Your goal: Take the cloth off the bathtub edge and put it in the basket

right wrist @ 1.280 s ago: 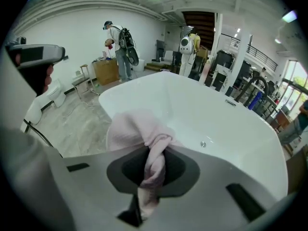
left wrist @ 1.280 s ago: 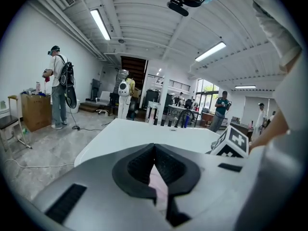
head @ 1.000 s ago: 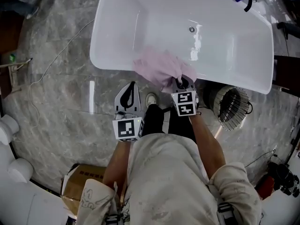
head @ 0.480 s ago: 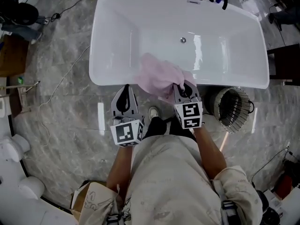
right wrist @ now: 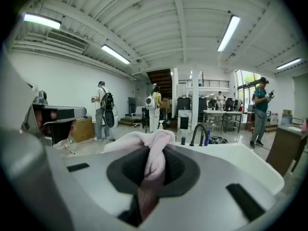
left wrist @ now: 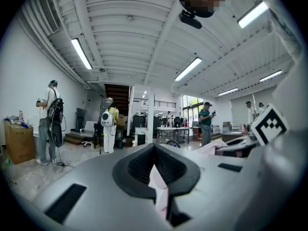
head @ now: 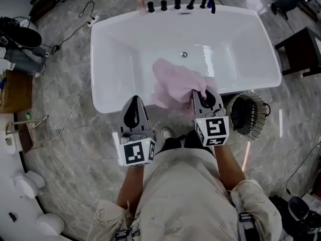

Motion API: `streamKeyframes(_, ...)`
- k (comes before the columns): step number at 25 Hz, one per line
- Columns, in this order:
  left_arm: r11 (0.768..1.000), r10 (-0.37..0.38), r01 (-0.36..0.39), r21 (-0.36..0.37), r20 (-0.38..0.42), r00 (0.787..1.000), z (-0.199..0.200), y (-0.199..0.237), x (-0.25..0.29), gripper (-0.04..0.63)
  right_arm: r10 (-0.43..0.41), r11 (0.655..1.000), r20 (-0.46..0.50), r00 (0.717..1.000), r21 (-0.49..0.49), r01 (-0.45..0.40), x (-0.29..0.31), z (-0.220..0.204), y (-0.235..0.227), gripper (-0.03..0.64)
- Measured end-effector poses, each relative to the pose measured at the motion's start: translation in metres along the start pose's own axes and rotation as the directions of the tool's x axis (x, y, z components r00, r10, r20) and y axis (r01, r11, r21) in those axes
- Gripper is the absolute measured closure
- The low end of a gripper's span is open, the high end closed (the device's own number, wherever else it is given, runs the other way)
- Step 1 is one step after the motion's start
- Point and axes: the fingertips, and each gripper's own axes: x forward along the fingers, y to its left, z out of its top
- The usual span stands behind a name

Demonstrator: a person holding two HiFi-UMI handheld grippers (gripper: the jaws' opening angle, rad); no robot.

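Cloth [head: 175, 82]: pink, bunched, hanging from the right tool [head: 200, 95] over the near rim of the bathtub [head: 120, 39]. Most of it shows against the tub's inner wall. It looks lifted off the edge, but from above I can't confirm the lower hem is clear.

Right tool: jaws nearly together, clamped on a thick fold of cloth. Its own view shows the fold squeezed in the slit and mushrooming out past the tips. Grip looks solid.

Left tool [head: 134, 100]: jaws close together, just beside the cloth's left edge. There's a pale pink sliver in the slit. Can't tell whether that's a pinched bit of cloth or just something seen through the gap. Head view shows no cloth running to it.

Step, my read: pick is done and transfer is about to start.

Basket [head: 239, 117]: dark wire, on the floor against the tub's near right corner, just right of the right tool.

Next:
- swing the right tool rightward over the basket mouth
- keep it high enough that the trailing hem doesn't drag on the rim
- lower, then open the jaws
- watch for cloth draping over the basket wall instead of dropping in
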Motion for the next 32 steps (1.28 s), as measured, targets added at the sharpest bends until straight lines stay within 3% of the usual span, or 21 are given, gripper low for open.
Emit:
streamKeyframes(8, 0.988, -0.149, 0.147, 0.038, 0.066, 0.987, 0.035, -0.067, 0.041, 0.594, -0.187, 0.982, 0.136, 0.973, 0.034, 0.184, -0.051, 0.051, -0.084, 0.592)
streamKeyframes(16, 0.953, -0.303, 0.300, 0.051, 0.076, 0.950, 0.043, -0.152, 0.079, 0.594, -0.374, 0.927, 0.155, 0.914, 0.086, 0.365, -0.112, 0.052, -0.174, 0.592)
streamKeyframes(24, 0.892, -0.451, 0.447, 0.058, 0.084, 0.889, 0.051, -0.252, 0.107, 0.594, -0.540, 0.841, 0.162, 0.826, 0.134, 0.524, -0.190, 0.044, -0.258, 0.592)
streamKeyframes(32, 0.787, -0.617, 0.611, 0.086, 0.087, 0.782, 0.059, -0.364, 0.128, 0.594, -0.693, 0.721, 0.154, 0.704, 0.183, 0.669, -0.268, 0.026, -0.332, 0.592)
